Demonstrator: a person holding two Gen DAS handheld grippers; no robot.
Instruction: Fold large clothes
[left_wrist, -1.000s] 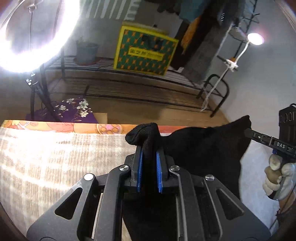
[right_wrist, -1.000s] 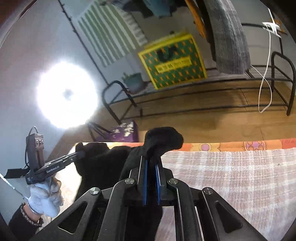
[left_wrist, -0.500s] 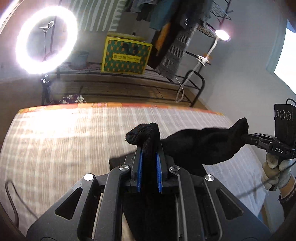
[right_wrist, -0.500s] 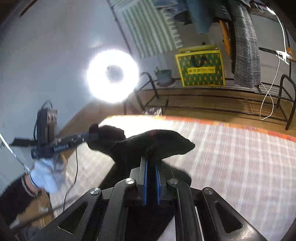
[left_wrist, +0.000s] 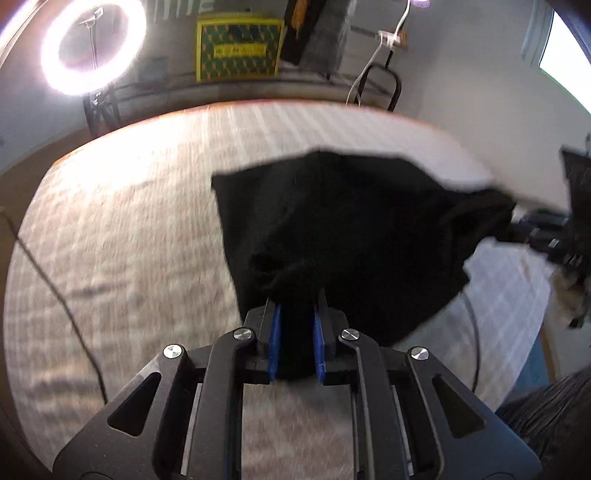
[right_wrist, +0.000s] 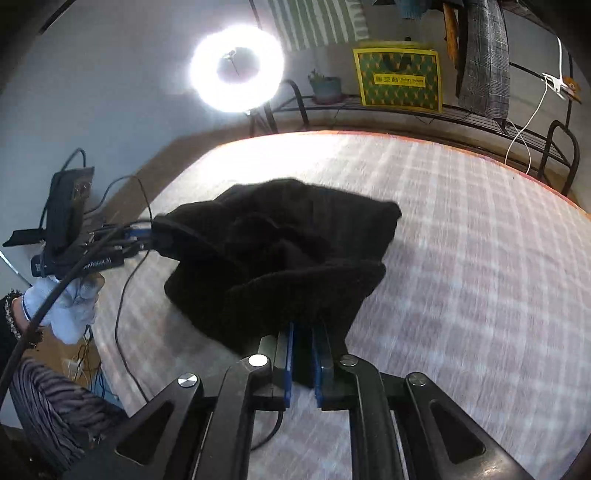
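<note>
- Frankly, much of both views is smeared by motion blur; the weave of the black garment (left_wrist: 354, 229) reads only as a dark mass in the left wrist view, and the right gripper (left_wrist: 532, 236) at that view's right edge is a blurred shape, partly cut off.
- From the right wrist view, the left gripper (right_wrist: 147, 236) appears at the left, held by a white-gloved hand (right_wrist: 70, 306); its fingers are clenched on one end of the garment, which hangs between the two grippers, over the bed (right_wrist: 480, 277).
- Right gripper's fingers (right_wrist: 286, 365) are opening, with a fold of the knit still between the blue pads.
- Bed cover is a pale plaid with an orange border.
- Behind it stand a glowing ring light (right_wrist: 236, 70), a yellow-and-green patterned box (right_wrist: 399, 79) on a black metal rack (right_wrist: 480, 122), and hanging clothes.
</note>
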